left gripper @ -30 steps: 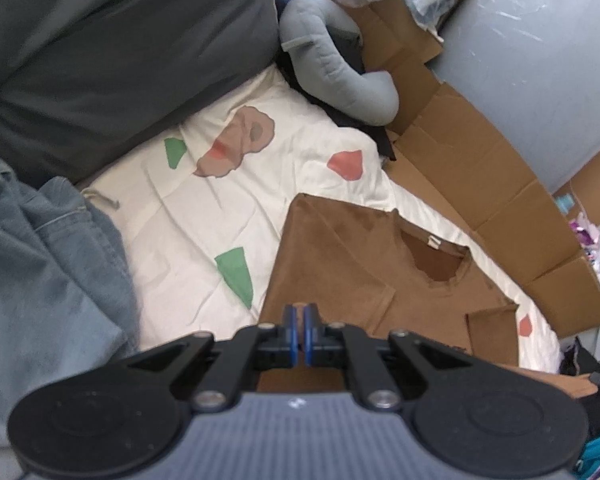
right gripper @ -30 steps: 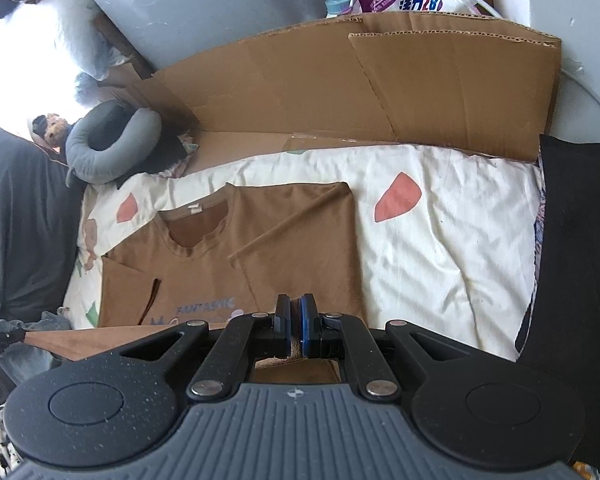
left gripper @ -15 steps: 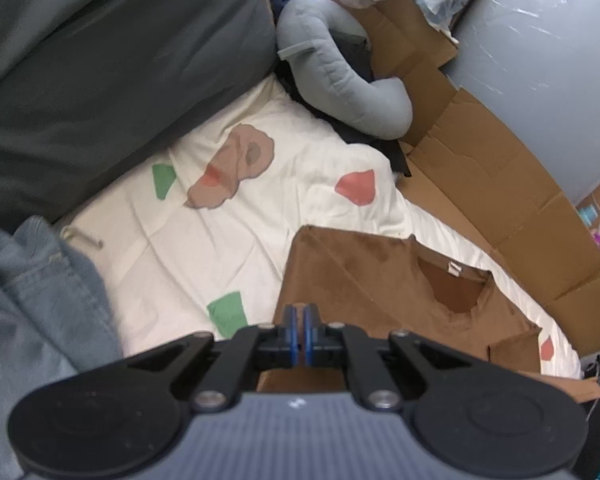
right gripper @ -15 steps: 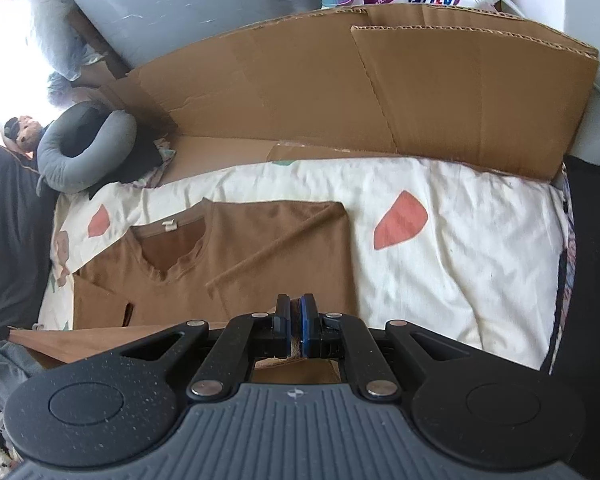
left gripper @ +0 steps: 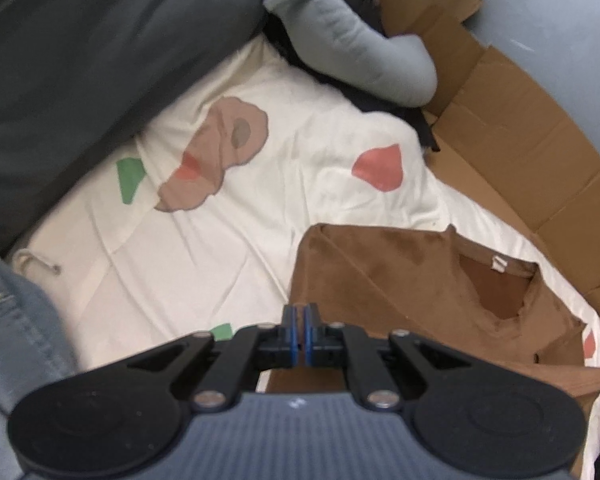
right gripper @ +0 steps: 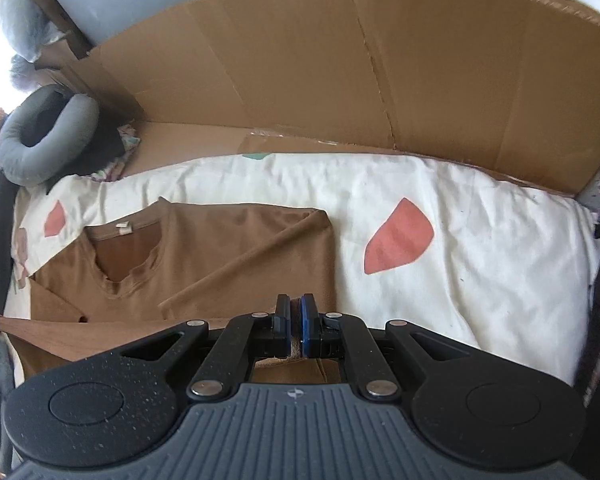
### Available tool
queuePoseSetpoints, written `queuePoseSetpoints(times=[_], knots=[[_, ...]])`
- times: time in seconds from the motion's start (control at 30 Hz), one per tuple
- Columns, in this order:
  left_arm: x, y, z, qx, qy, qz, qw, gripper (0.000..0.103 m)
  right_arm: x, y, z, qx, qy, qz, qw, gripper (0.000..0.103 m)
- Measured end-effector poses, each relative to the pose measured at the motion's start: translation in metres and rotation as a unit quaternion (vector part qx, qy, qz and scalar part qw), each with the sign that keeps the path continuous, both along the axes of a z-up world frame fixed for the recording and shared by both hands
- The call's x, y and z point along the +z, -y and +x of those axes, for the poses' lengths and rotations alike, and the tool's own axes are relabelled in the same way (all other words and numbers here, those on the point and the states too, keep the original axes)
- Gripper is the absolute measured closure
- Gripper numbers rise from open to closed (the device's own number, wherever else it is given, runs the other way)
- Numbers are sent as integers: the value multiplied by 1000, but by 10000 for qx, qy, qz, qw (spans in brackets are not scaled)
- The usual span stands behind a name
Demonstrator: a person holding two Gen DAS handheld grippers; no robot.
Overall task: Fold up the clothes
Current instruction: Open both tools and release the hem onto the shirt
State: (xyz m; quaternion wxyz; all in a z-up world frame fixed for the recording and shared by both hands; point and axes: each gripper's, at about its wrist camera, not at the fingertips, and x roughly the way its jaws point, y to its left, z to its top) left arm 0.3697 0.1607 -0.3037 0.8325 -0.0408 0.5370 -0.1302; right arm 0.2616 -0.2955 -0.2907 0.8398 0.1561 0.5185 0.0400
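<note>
A brown T-shirt (left gripper: 400, 272) lies on the white patterned sheet (left gripper: 220, 248), collar and label facing up, sleeves folded in. My left gripper (left gripper: 300, 312) is shut, with the shirt's lower edge pinched between its blue pads and brown cloth showing beneath it. In the right wrist view the same T-shirt (right gripper: 228, 256) lies ahead, and my right gripper (right gripper: 295, 308) is shut with brown cloth visible between its pads. The lifted hem (right gripper: 60, 336) stretches taut between the two grippers, over the shirt's body.
A grey neck pillow (left gripper: 352, 40) and flattened cardboard (left gripper: 520, 128) lie beyond the shirt. A dark grey cushion (left gripper: 80, 60) borders the sheet, and blue denim (left gripper: 12, 340) lies beside my left gripper. A cardboard wall (right gripper: 380, 80) lines the bed's far side.
Both grippers have moved forward and down toward the collar, carrying the hem with them. The shirt and sheet now appear nearer and larger in both views.
</note>
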Motion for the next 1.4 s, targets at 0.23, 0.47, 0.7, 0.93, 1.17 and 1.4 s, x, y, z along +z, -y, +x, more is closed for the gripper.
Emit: queuePoseSetpoints(times=[0.23, 0.47, 0.7, 0.93, 1.17, 1.4], knots=[[17, -2, 2, 178, -203, -40, 9996, 91, 0, -17, 12, 165, -282, -876, 9956, 93], [53, -19, -13, -53, 38, 155, 9999, 56, 36, -17, 6, 364, -20, -923, 9951, 62], [112, -36, -64, -264, 276, 63, 9993, 29, 100, -22, -45, 737, 182, -885, 9932, 62], [153, -46, -96, -515, 477, 168, 9974, 20, 165, -28, -88, 1125, 498, -998, 9874, 47], [164, -48, -99, -289, 482, 527, 9970, 21, 150, -18, -93, 1102, 647, -716, 9892, 47], [163, -39, -91, -382, 599, 808, 9942, 21, 117, -12, -91, 1168, 748, -596, 9885, 47]])
